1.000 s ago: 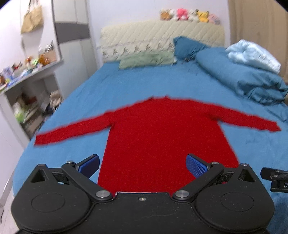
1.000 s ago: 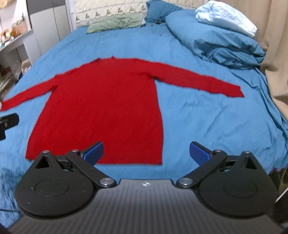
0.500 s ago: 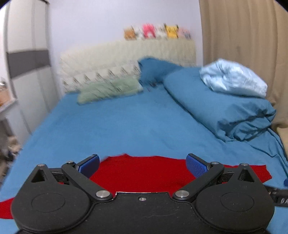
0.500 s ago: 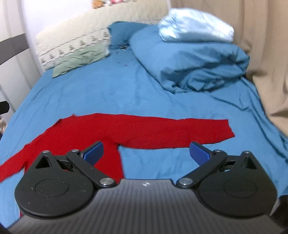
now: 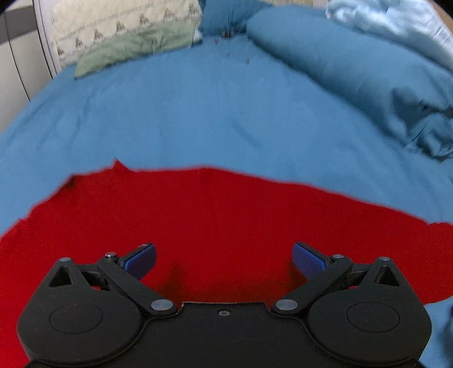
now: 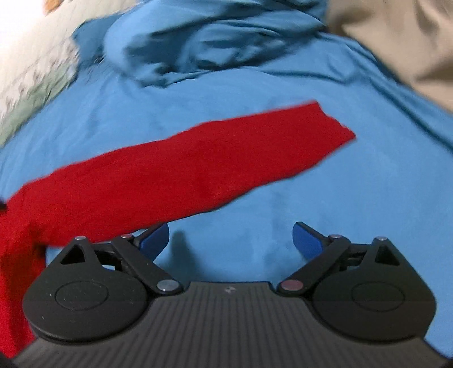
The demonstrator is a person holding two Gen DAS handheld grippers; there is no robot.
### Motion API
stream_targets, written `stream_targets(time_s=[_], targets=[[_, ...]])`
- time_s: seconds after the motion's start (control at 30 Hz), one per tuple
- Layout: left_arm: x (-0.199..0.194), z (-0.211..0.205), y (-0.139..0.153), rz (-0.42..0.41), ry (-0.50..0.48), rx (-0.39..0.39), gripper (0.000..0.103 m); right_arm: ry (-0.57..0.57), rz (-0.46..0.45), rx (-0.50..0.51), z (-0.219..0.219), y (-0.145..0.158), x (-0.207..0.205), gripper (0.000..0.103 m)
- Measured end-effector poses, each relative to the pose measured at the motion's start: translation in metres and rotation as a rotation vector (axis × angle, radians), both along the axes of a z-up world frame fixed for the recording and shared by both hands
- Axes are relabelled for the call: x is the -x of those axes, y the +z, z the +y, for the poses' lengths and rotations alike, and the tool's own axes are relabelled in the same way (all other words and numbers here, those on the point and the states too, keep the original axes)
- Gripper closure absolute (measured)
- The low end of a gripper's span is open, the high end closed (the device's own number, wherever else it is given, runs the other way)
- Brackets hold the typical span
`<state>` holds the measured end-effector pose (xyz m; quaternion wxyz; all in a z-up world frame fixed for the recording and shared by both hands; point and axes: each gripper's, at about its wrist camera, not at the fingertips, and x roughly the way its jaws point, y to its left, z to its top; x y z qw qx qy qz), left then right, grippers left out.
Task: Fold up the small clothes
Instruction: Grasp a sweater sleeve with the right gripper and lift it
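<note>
nearest the left camera, the left gripper (image 5: 223,259) hangs low over the upper body of the red sweater (image 5: 215,226), jaws spread wide and holding nothing, blue pads (image 5: 307,259) clear of the knit. the right gripper (image 6: 230,239) has its jaws just as wide and empty; its left pad (image 6: 154,239) sits at the lower edge of the right sleeve (image 6: 198,167) near the armpit, while the rest of the gap is over bare blue sheet (image 6: 254,198). the sweater lies flat and unfolded on the bed, the sleeve stretched out toward the cuff (image 6: 334,127).

the likely slip here: the right jaws closing where they are would pinch mostly sheet, or only a thin edge of sleeve, so the bedding would lift with the garment or the sleeve would pull free. a left grab in the middle of the flat body would bunch the knit and drag the whole thing askew, spoiling a straight fold line. both views are blurred, so fine placement is hard to judge.

further off sit the rumpled blue duvet (image 5: 354,65), a green pillow (image 5: 133,51) and the quilted headboard (image 5: 121,19).

no brand or readable writing shows; only a small mark on the right gripper's body, too small to make out.
</note>
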<state>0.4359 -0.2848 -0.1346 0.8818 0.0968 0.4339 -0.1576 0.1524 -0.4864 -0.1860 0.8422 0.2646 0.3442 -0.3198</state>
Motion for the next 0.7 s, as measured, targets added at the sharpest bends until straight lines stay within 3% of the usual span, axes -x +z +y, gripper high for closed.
stream_targets(time_s=[0.17,0.37,0.5,0.57,0.7], targets=[[-0.015,-0.006,-0.040,0.080,-0.017,-0.029,0.000,-0.061,-0.124,-0.020,-0.025,-0.016,0.006,0.000],[-0.017,-0.012,-0.050,0.066,-0.039,-0.032,0.000,-0.148,-0.177,-0.004,-0.045,-0.022,-0.002,0.037],[-0.026,-0.012,-0.047,0.114,-0.050,-0.028,0.000,-0.162,-0.166,0.013,-0.055,-0.022,-0.010,0.076],[-0.036,-0.011,-0.047,0.138,-0.051,-0.025,0.000,-0.148,-0.163,0.005,-0.059,-0.019,-0.015,0.082],[-0.040,0.005,-0.035,0.138,-0.041,0.012,0.000,-0.042,-0.158,0.065,-0.051,0.006,-0.032,0.083]])
